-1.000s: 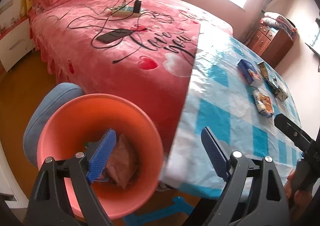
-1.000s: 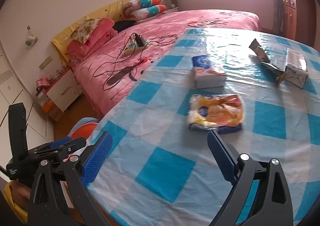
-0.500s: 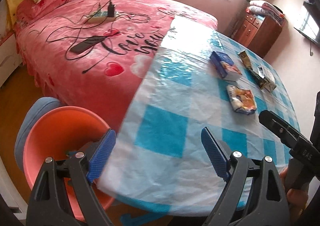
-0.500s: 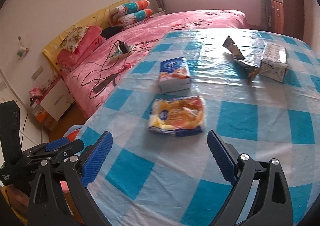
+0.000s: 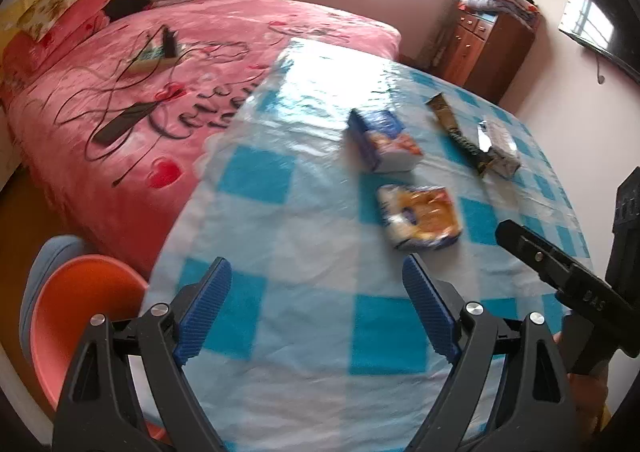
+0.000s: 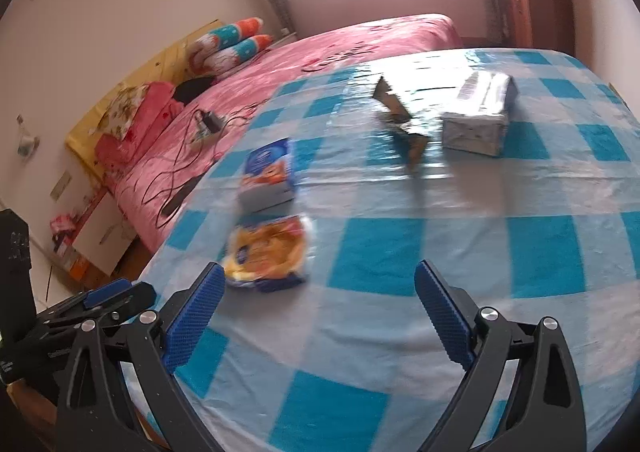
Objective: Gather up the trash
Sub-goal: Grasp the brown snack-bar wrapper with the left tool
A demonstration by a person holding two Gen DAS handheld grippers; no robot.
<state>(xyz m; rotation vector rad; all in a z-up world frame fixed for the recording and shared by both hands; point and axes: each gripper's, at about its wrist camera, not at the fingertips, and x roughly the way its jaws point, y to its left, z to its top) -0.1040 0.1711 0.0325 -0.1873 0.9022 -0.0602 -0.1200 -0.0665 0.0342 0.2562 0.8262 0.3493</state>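
Wrappers on blue-and-white checked tablecloth (image 5: 256, 179), labels blurred, unreadable.
Left gripper (image 5: 318, 312) and right gripper (image 6: 318, 322) gape wide, empty; orange plastic bin (image 5: 76, 308) stands nearby.

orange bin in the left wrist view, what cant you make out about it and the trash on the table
- Orange bin: inside hidden by the left gripper and the table edge.
- Yellow snack packet, blue box: print motion-blurred in both views.
- Silver box: label too small and blurred.
- Brown wrapper: contents not visible.

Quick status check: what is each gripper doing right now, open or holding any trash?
Left gripper: open, nothing between the fingers.
Right gripper: open, holding nothing.
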